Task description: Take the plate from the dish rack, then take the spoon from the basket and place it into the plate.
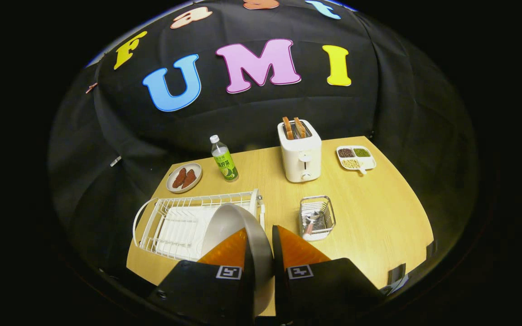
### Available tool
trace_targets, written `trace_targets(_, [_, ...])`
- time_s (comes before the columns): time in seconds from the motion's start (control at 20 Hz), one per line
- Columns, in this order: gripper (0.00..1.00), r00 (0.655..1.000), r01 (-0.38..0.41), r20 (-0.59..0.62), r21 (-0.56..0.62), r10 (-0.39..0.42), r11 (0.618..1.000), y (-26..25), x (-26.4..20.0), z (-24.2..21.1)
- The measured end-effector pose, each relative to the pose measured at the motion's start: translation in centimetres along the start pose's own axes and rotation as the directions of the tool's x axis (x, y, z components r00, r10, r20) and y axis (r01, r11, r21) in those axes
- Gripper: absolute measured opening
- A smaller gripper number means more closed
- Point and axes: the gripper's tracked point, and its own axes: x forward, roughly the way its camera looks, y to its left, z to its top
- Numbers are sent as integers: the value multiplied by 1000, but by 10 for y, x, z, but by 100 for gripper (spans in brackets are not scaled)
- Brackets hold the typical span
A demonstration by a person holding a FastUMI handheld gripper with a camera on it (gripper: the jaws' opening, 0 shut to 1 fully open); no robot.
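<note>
My gripper (260,235) is shut on the rim of a grey plate (229,224), which stands on edge between the orange fingers (229,251), lifted above the right end of the white wire dish rack (175,222). To the right of the fingers sits a small wire basket (316,217) with a spoon (311,222) lying inside it, handle toward me.
On the wooden table (379,213) beyond the rack stand a green-labelled bottle (224,160), a small plate of brown food (184,177), a white toaster with toast (300,151) and a divided dish of grains (356,157). Bare tabletop lies right of the basket.
</note>
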Motion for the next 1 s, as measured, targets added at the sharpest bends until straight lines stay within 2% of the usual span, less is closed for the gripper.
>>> trace_targets(0.25, [22, 997, 13, -75, 8, -13, 1000, -44, -50, -48])
trace_targets(0.4, [22, 994, -3, -106, 61, 9, 998, -63, -63, -72])
trace_targets(0.6, [22, 985, 22, -173, 129, 0, 991, -112, -39, -92])
trace_targets(0.85, [22, 973, -28, -221, 146, 60, 989, -150, 11, -99])
trace_targets(1.0, [22, 952, -77, -282, 155, 119, 985, -163, 42, -112])
